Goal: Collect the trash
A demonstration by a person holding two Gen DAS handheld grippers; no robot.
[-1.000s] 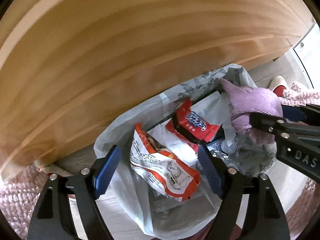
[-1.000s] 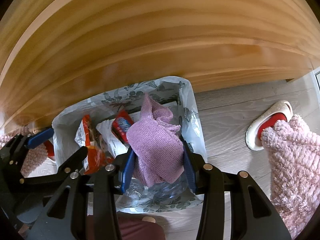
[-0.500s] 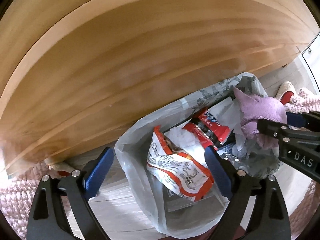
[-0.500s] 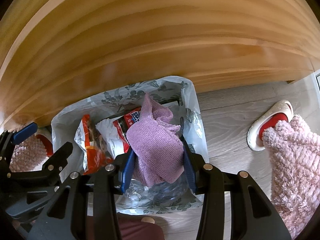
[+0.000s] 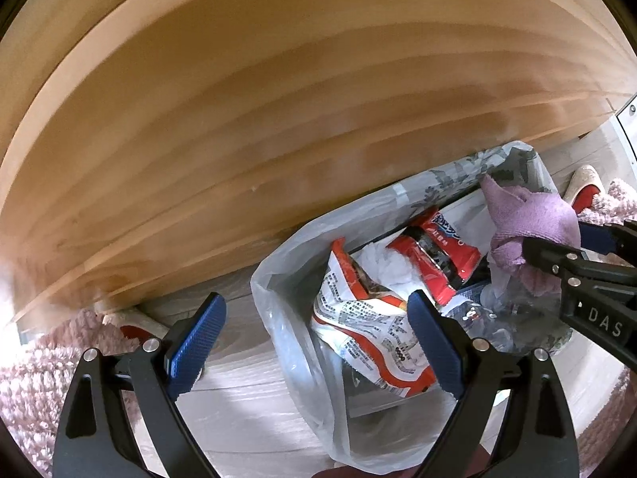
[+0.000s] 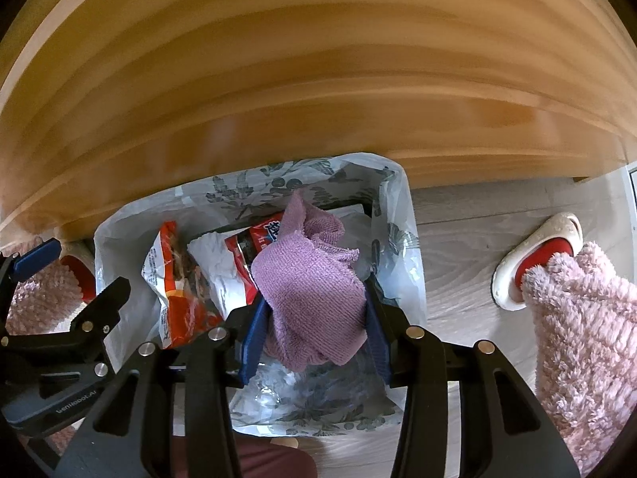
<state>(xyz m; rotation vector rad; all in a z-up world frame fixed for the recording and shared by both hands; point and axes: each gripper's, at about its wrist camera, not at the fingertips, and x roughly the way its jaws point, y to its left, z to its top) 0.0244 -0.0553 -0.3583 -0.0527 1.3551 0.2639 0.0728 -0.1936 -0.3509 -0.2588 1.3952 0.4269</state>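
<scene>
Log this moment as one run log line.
left gripper: open, empty | right gripper: jaws opening, purple cloth between them | below: lined trash bin holding snack wrappers

The pale grey wood-grain floor (image 6: pixel 458 235) carries a bin lined with a white, leaf-printed bag (image 6: pixel 402 239), which stands close against the far wooden furniture panel (image 6: pixel 318 79). To the right of the bin, apart from it, a cream slipper with a red lining (image 6: pixel 537 255) rests on the boards, a fluffy pink trouser leg (image 6: pixel 577 318) rising from it. To the left of the bin a second slipper (image 5: pixel 137 324) stands on the floor.
</scene>
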